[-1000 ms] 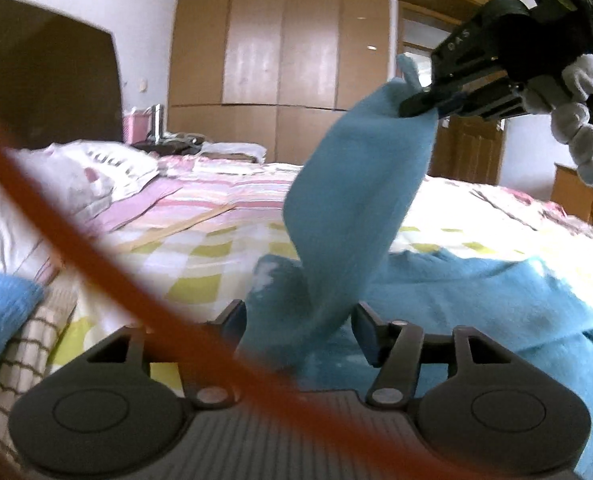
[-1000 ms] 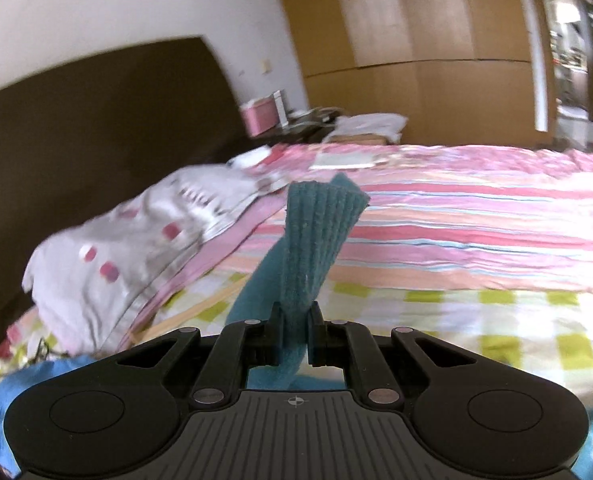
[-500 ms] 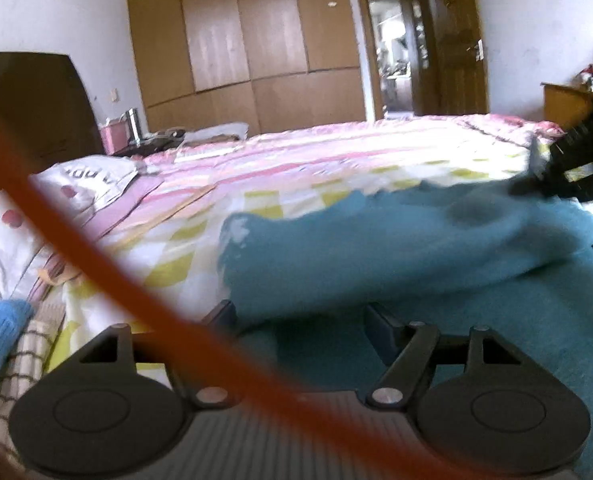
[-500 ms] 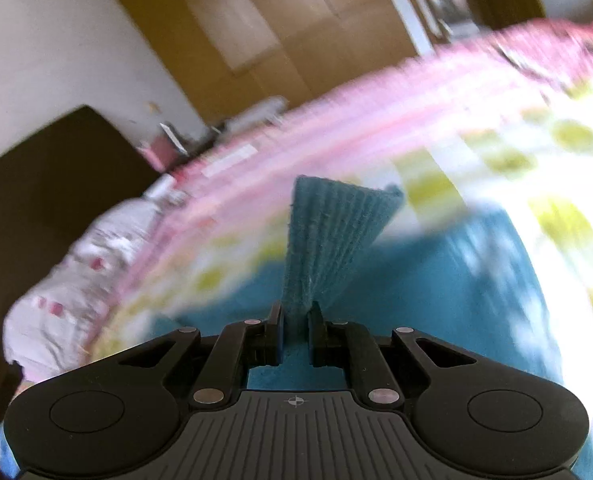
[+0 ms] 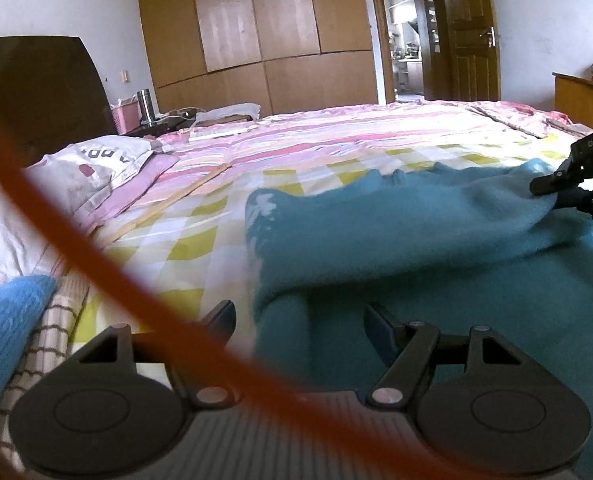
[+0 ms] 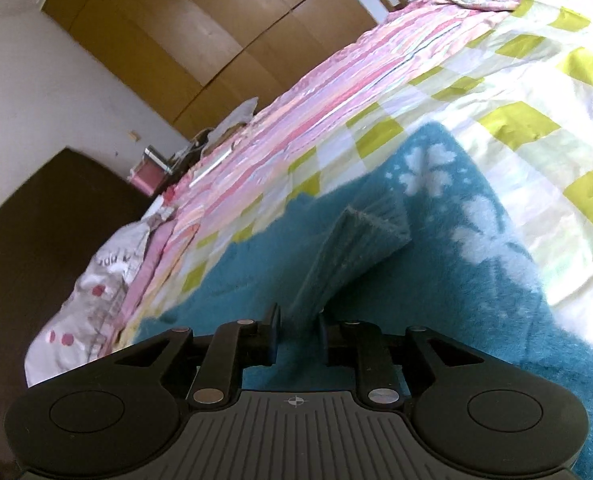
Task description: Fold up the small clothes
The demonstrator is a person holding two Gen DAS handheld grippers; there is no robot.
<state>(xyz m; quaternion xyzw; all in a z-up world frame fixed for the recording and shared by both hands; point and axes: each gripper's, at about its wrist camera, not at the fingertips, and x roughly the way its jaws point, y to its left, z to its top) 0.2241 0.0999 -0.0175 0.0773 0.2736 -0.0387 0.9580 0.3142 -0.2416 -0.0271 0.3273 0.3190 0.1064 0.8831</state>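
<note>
Far left in the left wrist view: a bright blue knit cloth (image 5: 4, 320) lies on a brown-checked fabric (image 5: 52, 328) at the bed's edge, w/ a blurred orange cable (image 5: 108, 280) slanting across the lens in front. Behind that, a white pillow (image 5: 68, 172) w/ pink dots sits by the dark headboard (image 5: 36, 84). Moving right, the bedspread (image 5: 200, 232), pink stripes further back and yellow-green checks up close, runs toward the wooden wardrobe (image 5: 256, 28) and an open door (image 5: 472, 36). Centre now: the left gripper (image 5: 299, 330) has its jaws spread wide, and a rolled edge of the teal sweater (image 5: 416, 240) lies between them, not pinched. Sweater's flat on the bed w/ a sleeve folded across the body toward the right. Far right, the right gripper (image 5: 544, 192) comes in low over the fabric, fingertips touching the sleeve end. Switching to the right wrist view: pillow (image 6: 96, 288) at left, bedspread (image 6: 456, 92) tilting across the frame, sweater (image 6: 256, 268) filling the lower middle w/ white flower print on its right side. The ribbed cuff (image 6: 360, 248) stands between the right gripper (image 6: 298, 330) jaws, which are parted w/ a gap either side of the cuff, so it's loose, not clamped.
</note>
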